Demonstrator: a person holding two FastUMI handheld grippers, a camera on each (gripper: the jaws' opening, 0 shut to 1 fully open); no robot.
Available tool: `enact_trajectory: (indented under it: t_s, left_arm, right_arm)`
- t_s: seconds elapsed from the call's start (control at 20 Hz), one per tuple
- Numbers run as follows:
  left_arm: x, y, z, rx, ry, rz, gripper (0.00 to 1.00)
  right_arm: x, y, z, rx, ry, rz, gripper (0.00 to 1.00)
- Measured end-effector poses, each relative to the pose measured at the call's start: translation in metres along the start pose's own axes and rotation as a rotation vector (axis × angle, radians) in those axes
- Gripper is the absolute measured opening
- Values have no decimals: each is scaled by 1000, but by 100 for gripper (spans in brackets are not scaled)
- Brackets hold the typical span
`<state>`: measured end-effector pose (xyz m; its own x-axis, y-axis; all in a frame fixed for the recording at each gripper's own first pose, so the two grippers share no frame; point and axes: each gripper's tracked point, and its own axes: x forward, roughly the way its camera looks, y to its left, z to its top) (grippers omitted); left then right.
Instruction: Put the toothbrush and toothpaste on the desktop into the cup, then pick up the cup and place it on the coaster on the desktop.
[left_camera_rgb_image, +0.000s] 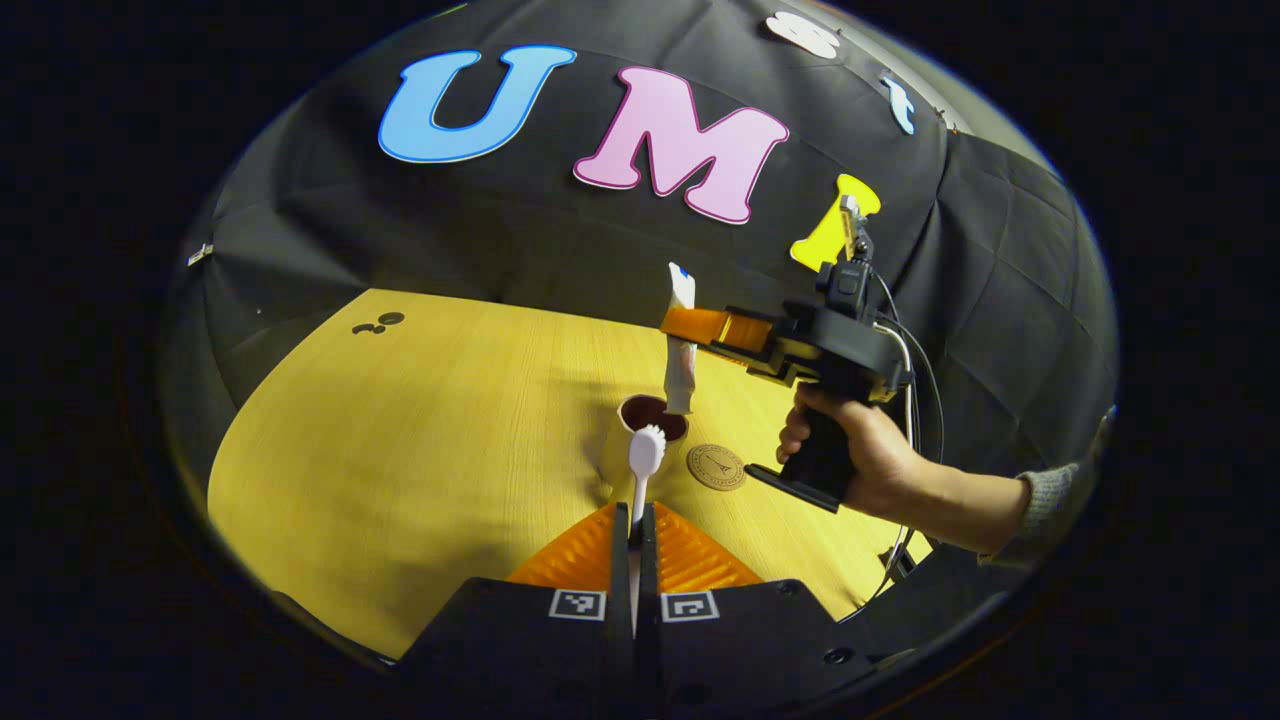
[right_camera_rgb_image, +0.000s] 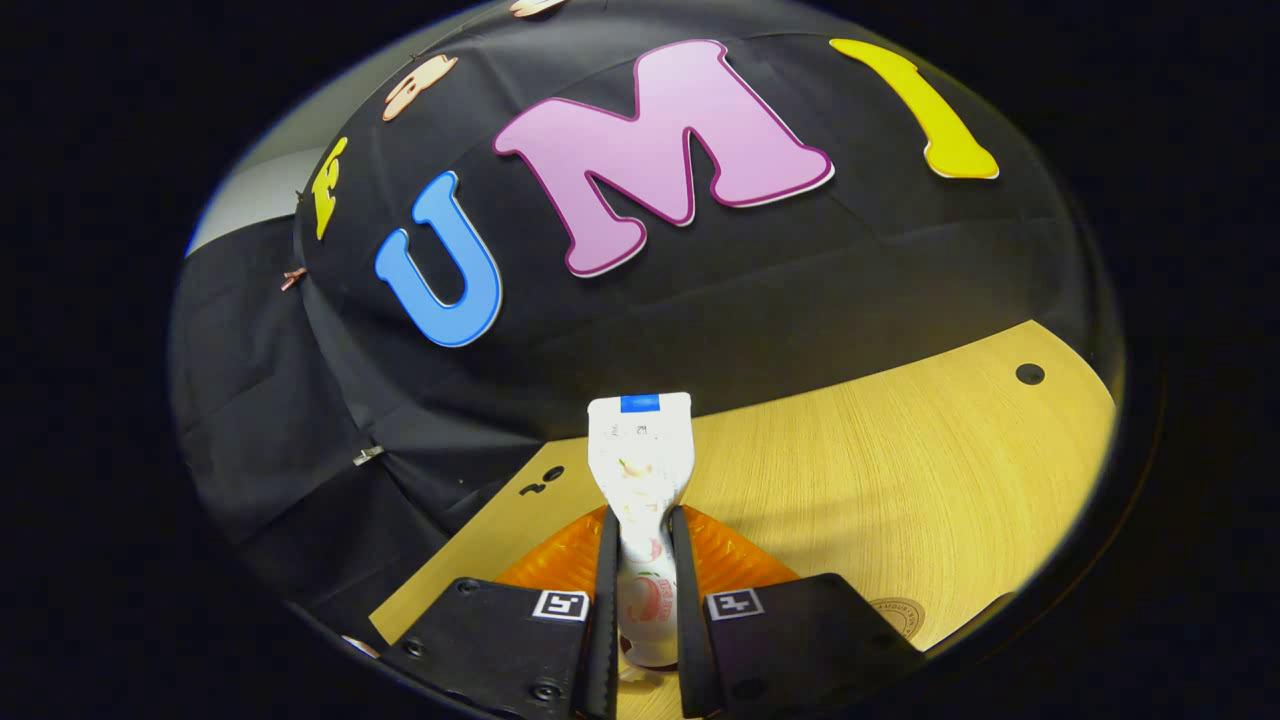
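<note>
Your left gripper (left_camera_rgb_image: 634, 525) pinches the toothbrush (left_camera_rgb_image: 644, 462), its head pointing toward the cup (left_camera_rgb_image: 650, 415) on the table (left_camera_rgb_image: 420, 430). Your right gripper (right_camera_rgb_image: 640, 560) clamps the toothpaste (right_camera_rgb_image: 640, 455) upright above the cup. Just right of the cup lies the coaster (left_camera_rgb_image: 716, 466).

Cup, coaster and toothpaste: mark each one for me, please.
Cup (left_camera_rgb_image: 634, 408), left gripper view, on the left part of its rim.
Coaster (left_camera_rgb_image: 716, 467), left gripper view, on its centre.
Toothpaste (right_camera_rgb_image: 641, 450), right gripper view, on the flat upper part of the tube, above the fingers.
</note>
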<state>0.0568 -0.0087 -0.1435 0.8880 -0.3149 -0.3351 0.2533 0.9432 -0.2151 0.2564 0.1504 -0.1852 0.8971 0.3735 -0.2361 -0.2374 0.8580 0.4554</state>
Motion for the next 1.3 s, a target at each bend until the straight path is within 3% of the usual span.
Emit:
enact_trajectory:
  t_s: [0.4,0.7,0.75,0.8,0.85,0.9,0.95,1.0,1.05,1.1,1.15,1.2,1.25,1.3]
  left_arm:
    - [-2,6,3,-13,0,21,6]
    - [-6,9,2,-21,-3,36,6]
    - [-6,8,1,-22,-4,39,6]
    - [-7,8,2,-23,-5,40,6]
    - [-7,8,2,-25,-5,43,6]
    - [-9,7,3,-27,-7,45,6]
    - [-8,7,2,-29,-8,48,6]
    - [-9,6,3,-31,-9,50,6]
    - [-9,5,3,-34,-11,52,6]
    - [-10,4,4,-37,-12,53,6]
    - [-9,2,4,-39,-17,55,6]
    - [-9,0,8,-39,-21,54,6]
    - [-8,-3,12,-38,-28,52,6]
    - [-6,-5,17,-32,-38,49,6]
  right_arm:
    - [8,-1,-36,-70,53,-15,28]
    - [-1,-2,-48,-99,96,-21,34]
    - [-1,-3,-52,-106,109,-23,27]
    - [-3,-4,-56,-117,123,-28,28]
    - [-5,-5,-59,-125,134,-33,31]
    - [-7,-7,-62,-134,144,-39,43]
    - [-10,-6,-64,-136,155,-36,36]
    - [-12,-5,-68,-137,166,-33,48]
    - [-14,-3,-67,-136,163,-25,43]
    - [-17,-1,-65,-135,158,-21,54]
    - [-20,-1,-63,-133,154,-22,56]
    - [-24,-1,-59,-128,152,-25,49]
    - [-28,-3,-55,-121,148,-32,65]
    - [-33,-4,-51,-109,143,-38,65]
